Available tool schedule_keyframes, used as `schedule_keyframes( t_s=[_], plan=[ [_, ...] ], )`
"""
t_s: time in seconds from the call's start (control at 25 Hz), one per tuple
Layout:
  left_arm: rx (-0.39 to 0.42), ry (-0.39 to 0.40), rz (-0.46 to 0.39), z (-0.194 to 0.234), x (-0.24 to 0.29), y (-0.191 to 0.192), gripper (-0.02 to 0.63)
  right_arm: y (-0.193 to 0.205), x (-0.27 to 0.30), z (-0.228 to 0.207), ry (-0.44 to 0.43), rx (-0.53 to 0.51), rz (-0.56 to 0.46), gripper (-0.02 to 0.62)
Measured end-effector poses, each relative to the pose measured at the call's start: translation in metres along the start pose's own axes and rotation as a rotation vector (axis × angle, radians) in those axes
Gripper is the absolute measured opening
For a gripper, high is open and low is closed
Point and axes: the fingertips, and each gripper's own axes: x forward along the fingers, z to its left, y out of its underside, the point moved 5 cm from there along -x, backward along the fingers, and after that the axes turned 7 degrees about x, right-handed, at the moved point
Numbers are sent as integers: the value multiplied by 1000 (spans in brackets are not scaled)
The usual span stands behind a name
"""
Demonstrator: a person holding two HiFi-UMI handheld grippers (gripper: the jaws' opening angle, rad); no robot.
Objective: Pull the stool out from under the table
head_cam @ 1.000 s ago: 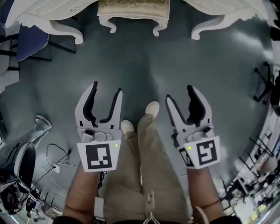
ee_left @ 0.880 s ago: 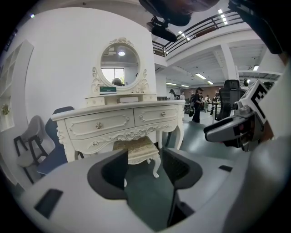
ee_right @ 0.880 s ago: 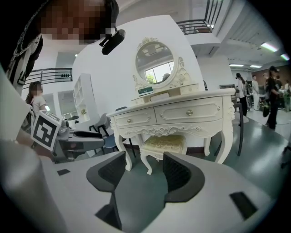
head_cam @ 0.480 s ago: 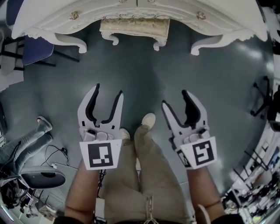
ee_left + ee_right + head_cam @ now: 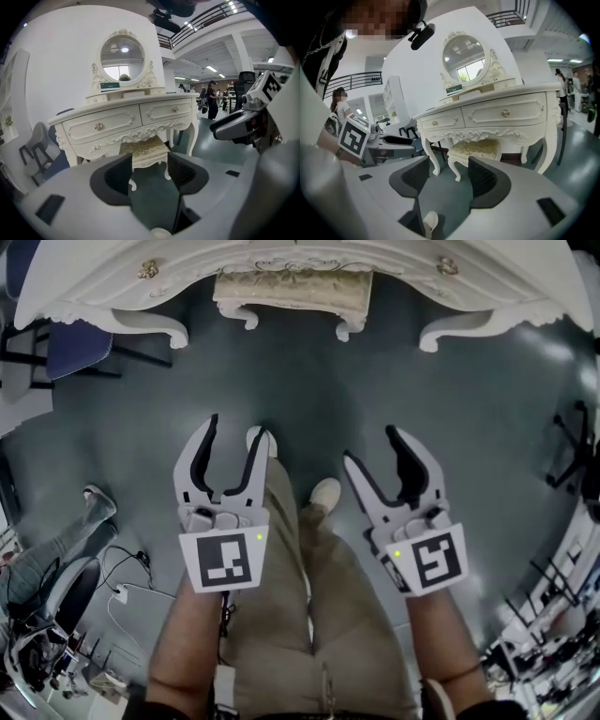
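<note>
A cream stool with a patterned cushion stands tucked under the white dressing table at the top of the head view. It shows too as the stool in the left gripper view and the stool in the right gripper view. My left gripper and right gripper are both open and empty, held side by side above the grey floor, well short of the stool. The person's legs and shoes lie between them.
A blue chair stands at the table's left. Cables and a seated person's leg lie at the lower left. Office chairs and desks line the right edge. A round mirror tops the table.
The table and stool have come further into the head view as the person steps toward them. Both grippers moved forward with jaws unchanged.
</note>
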Motion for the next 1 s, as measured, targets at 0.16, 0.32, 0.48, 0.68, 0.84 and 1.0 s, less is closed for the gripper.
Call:
schedule_keyframes(
  t_s=[0.16,0.32,0.48,0.68,0.84,1.0],
  plan=[
    [-17,14,21,6,20,16,222,9,17,-16,34,-16,32,236],
    [-3,30,20,19,49,23,226,5,39,-45,90,-81,33,236],
    [16,48,31,36,71,33,227,1,66,-59,123,-86,34,236],
    [68,93,69,53,98,48,230,6,101,-73,159,-60,49,236],
    [107,104,88,70,129,58,230,11,130,-85,172,-68,62,236],
    [153,103,97,84,163,66,230,14,154,-99,176,-88,84,236]
  ],
)
